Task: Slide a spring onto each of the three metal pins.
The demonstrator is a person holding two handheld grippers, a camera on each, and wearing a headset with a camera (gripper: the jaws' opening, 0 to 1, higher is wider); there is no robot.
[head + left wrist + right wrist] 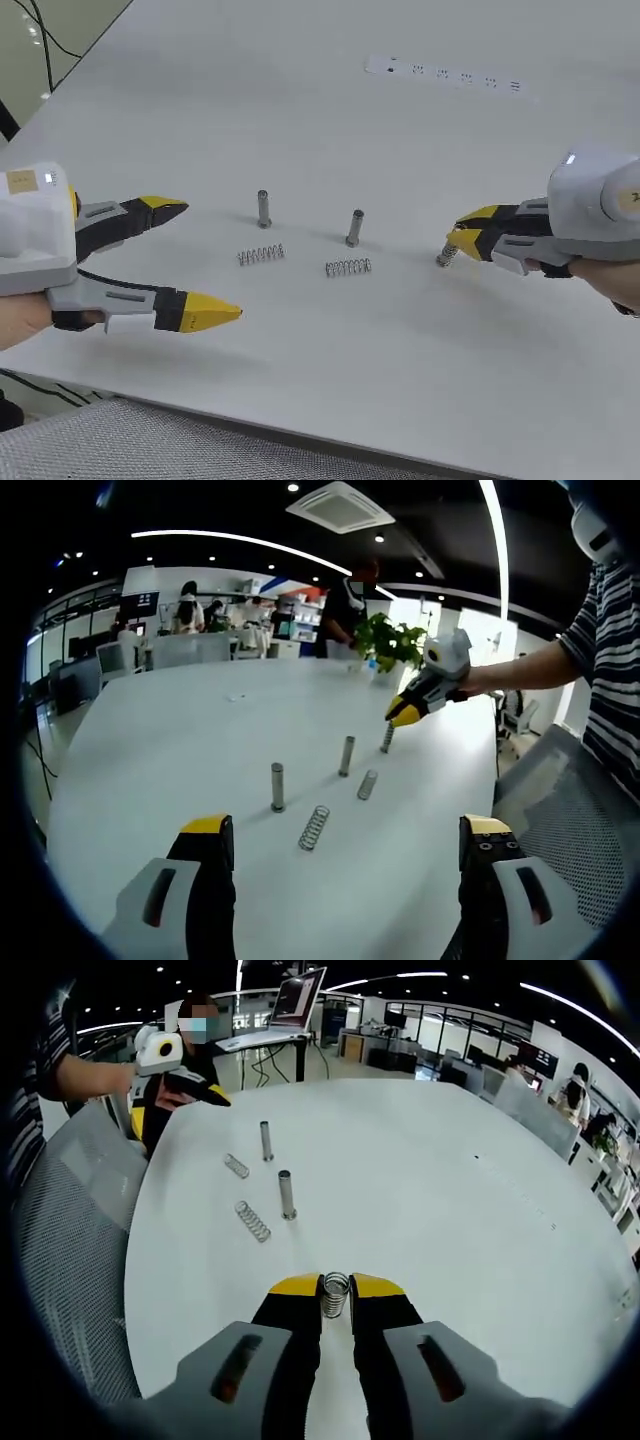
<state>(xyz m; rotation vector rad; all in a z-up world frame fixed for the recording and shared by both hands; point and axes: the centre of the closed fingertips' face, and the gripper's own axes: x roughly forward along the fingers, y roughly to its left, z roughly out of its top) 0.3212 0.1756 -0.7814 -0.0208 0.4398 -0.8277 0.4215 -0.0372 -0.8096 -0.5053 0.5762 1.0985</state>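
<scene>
Readable text: none that I can make out anywhere;
Sticker on my left gripper: a small tan square with a dark mark, too small to read;
Patch on my right gripper: yellowish, cut by the edge, unreadable;
Power strip on the table: tiny dark marks by its sockets, no letters legible;
Screen on a far desk in my right gripper view: bright, blurred, nothing legible.
</scene>
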